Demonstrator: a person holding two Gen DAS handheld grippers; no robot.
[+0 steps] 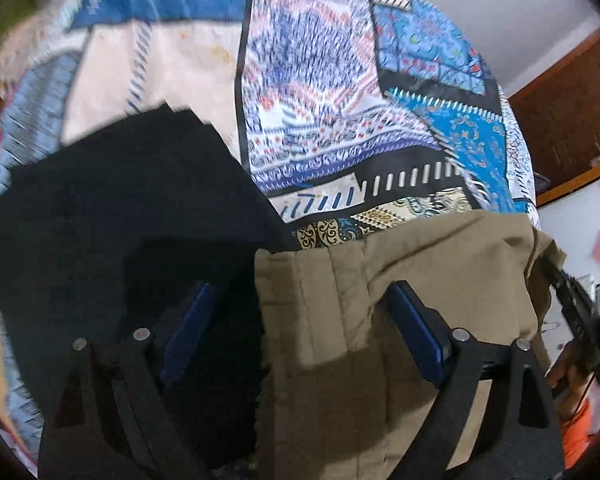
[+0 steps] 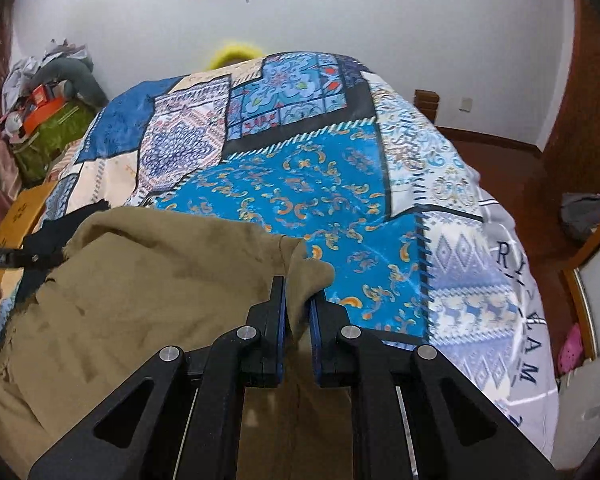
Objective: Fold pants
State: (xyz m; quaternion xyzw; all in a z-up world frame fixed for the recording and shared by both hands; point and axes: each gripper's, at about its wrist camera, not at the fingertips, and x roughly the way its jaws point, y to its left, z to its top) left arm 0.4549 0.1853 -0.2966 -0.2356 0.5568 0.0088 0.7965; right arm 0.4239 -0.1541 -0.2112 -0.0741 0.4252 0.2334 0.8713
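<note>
Khaki pants [image 2: 140, 280] lie bunched on the bed near its front edge. My right gripper [image 2: 298, 296] is shut on a raised fold at the pants' right end. In the left wrist view my left gripper [image 1: 302, 286] stands wide open above the pants' left edge [image 1: 340, 300]. One blue pad [image 1: 188, 332] hangs over a black garment [image 1: 120, 200], the other pad [image 1: 416, 328] over the khaki cloth. Neither pad presses on anything. The black garment lies flat beside the pants and partly under their edge.
A blue patchwork bedspread [image 2: 320, 200] covers the bed. A cardboard box [image 2: 20, 212] and a heap of clutter [image 2: 48, 92] stand to the left of the bed. Red-brown floor [image 2: 512, 168] and a wooden cabinet [image 1: 572, 112] lie to the right. A person's hand with an orange sleeve [image 1: 576, 420] shows at the right.
</note>
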